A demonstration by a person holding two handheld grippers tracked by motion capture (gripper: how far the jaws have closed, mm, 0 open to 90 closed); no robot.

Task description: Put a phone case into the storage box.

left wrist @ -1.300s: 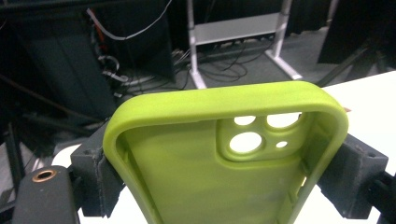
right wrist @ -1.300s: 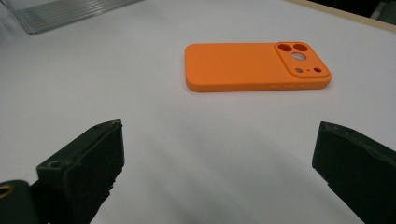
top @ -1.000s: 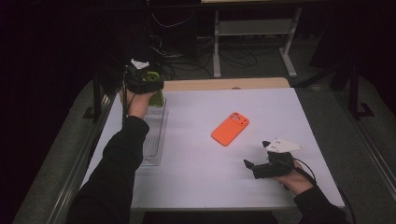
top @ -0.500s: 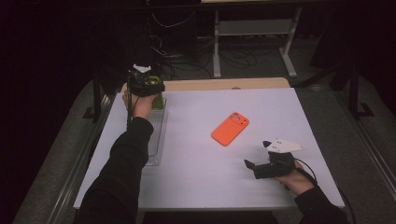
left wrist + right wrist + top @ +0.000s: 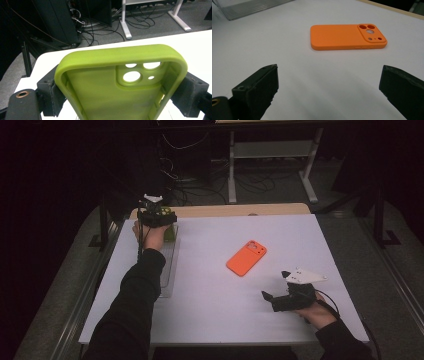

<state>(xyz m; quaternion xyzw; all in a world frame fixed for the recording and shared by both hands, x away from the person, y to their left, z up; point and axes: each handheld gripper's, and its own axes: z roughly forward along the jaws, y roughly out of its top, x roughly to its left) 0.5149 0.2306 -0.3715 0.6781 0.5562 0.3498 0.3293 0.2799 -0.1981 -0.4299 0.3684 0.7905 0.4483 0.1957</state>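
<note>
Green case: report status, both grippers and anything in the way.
Left gripper clamped on green case above clear tray. Right gripper open, facing orange case. Nothing in the way.

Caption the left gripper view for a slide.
Left tool clamps a lime-green soft phone case by its sides above the white table.

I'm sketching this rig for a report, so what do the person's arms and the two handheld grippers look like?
Both arms wear dark long sleeves. The left gripper is a black block with a small pale plate on top and a dark cable trailing down. The right gripper is black too, topped by a pale three-cornered plate, with a cable looping behind. Each has two black, blocky jaws, with a brass-coloured ring near the left jaw.
</note>
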